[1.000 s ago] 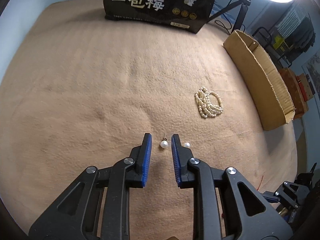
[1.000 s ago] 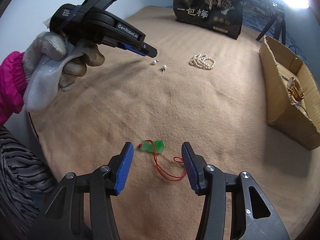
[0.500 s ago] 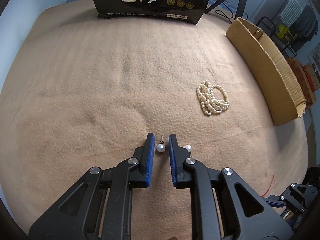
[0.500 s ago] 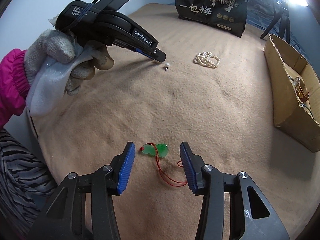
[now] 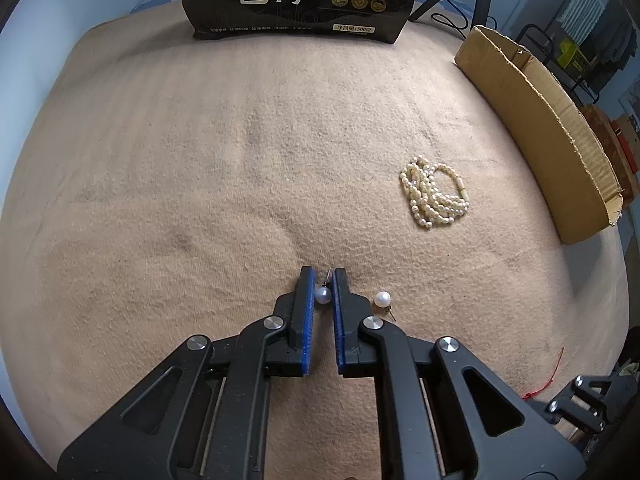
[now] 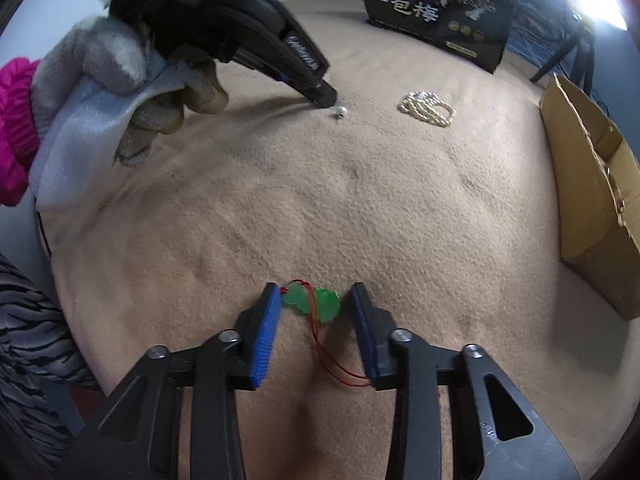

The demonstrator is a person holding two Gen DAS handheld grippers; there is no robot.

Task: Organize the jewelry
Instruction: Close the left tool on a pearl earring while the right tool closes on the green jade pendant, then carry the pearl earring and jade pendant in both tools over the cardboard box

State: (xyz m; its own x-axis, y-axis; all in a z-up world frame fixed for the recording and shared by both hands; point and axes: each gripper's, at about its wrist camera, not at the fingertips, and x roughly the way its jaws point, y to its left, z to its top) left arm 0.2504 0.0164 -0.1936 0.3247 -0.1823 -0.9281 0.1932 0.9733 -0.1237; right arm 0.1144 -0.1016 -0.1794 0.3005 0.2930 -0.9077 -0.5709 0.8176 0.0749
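A: Step? Pearl stud earring, near the blanket's front edge, pinched in the nearly shut left gripper

B: Right gripper, jaws just been closing, partly open around the green jade pendant, not clamped

A: Next, probably lift both to the cardboard box at the right edge

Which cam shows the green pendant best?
Right wrist: the green pendant lies close up between the right tongs, red cord trailing. Left wrist shows only a bit of red cord at its edge.
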